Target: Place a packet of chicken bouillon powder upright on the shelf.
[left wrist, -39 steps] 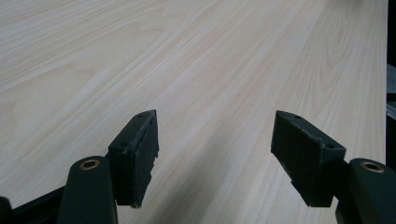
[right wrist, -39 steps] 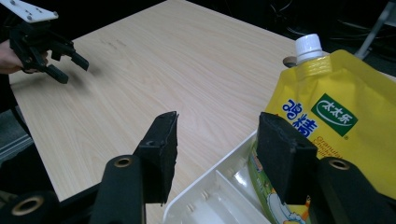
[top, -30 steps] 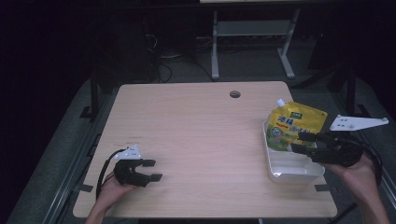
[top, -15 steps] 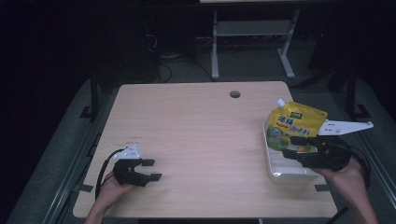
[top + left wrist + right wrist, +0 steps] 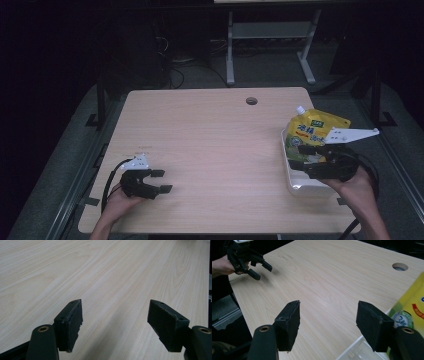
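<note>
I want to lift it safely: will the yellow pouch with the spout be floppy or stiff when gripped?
The yellow pouch is probably floppy: it looks like soft film and leans in the white tray instead of standing by itself. Its bulging body suggests filling, so it may sag below a grip. The glossy surface could be slippery.

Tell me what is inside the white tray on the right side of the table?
A yellow spouted pouch stands in the far end of the white tray, leaning past the rim. The right gripper hangs over the tray with fingers open, covering its middle, so anything below it is hidden.
</note>
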Motion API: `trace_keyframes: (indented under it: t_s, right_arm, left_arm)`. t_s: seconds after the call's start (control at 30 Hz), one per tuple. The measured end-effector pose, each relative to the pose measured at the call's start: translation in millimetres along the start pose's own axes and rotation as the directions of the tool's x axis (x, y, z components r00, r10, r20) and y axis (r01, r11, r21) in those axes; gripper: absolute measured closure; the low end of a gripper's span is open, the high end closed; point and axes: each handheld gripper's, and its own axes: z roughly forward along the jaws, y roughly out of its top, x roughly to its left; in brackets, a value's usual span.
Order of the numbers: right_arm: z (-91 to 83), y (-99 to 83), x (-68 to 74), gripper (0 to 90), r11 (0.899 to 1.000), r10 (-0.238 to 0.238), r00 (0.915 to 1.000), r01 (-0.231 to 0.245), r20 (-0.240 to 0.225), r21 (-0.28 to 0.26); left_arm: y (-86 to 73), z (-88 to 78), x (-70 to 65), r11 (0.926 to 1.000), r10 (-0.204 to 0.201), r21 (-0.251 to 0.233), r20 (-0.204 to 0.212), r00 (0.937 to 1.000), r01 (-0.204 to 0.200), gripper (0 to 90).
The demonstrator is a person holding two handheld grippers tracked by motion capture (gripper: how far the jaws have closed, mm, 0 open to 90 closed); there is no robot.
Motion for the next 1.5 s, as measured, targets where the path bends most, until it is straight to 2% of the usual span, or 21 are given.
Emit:
trace_keyframes:
  t_s: [0.57,0.97,1.5]
  right_arm:
    - [30.7,19.3,20.0,30.3,0.999,-0.030,0.9981,0.031,-0.053,0.016]
    - [55.0,25.4,27.6,29.2,0.999,-0.038,0.9952,0.042,-0.090,0.033]
    - [91.7,32.3,45.8,28.9,0.995,-0.073,0.9844,0.083,-0.160,0.057]
  left_arm:
    - [1.3,-0.5,-0.3,0.9999,0.011,0.006,-0.012,0.9999,-0.011,25.7]
    - [1.0,-1.0,0.4,1.0000,0.008,0.004,-0.016,0.9998,-0.008,24.6]
    - [0.8,-2.2,0.0,0.9999,0.011,0.003,-0.021,0.9997,-0.011,24.2]
